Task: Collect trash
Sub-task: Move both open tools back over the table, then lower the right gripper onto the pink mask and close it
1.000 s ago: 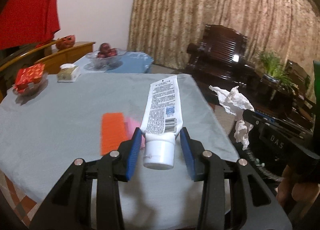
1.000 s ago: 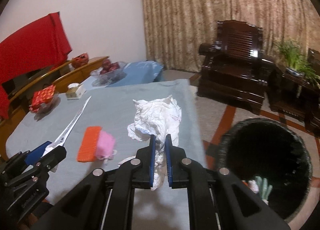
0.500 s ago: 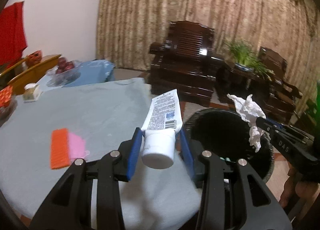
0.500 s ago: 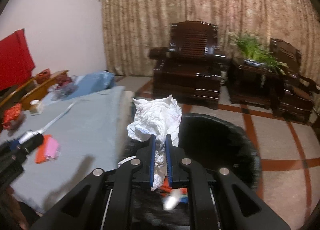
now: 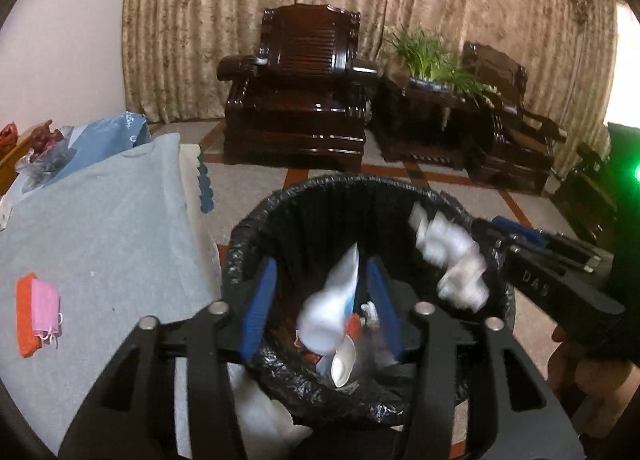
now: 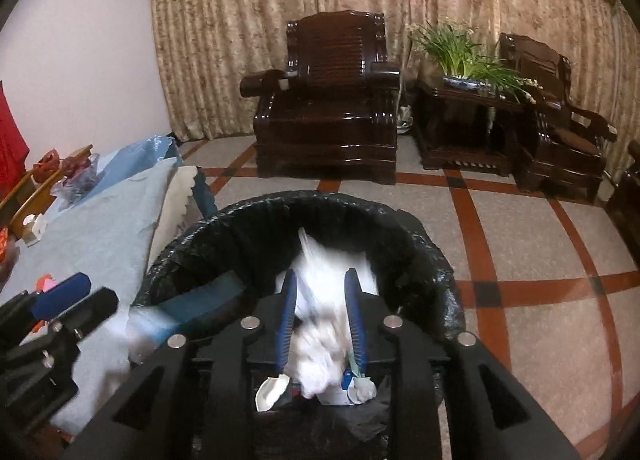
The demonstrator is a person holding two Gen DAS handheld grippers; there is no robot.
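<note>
Both grippers are over the black-lined trash bin (image 5: 280, 220) and letting go. Left gripper (image 5: 322, 302): jaws opening, pads clear of the white tube (image 5: 328, 312), which blurs between them cap-down, apparently dropping into the bin. Right gripper (image 6: 322, 320): jaws opening too, and the crumpled white tissue (image 6: 324, 336) sits blurred between the blue pads, no longer pinched as far as I can tell; from my left camera the same wad shows smeared just ahead of the right gripper's tip, above the bin's far rim. Bin already holds scraps: a white spoon-like piece (image 6: 272, 388), something orange-red, and other bits too dark to name. So my read is that these two items are effectively delivered, provided both fall inside the liner and not onto the rim. Left to do: on the grey-blue tablecloth (image 5: 100, 220) an orange sponge-like pad (image 5: 24, 316) lies with a pink face mask (image 5: 46, 310) on top of it, well apart from the bin. The mask looks like trash; the pad I can't judge. Far end of the table has a fruit bowl (image 5: 44, 152) and bits that don't read as trash.
</note>
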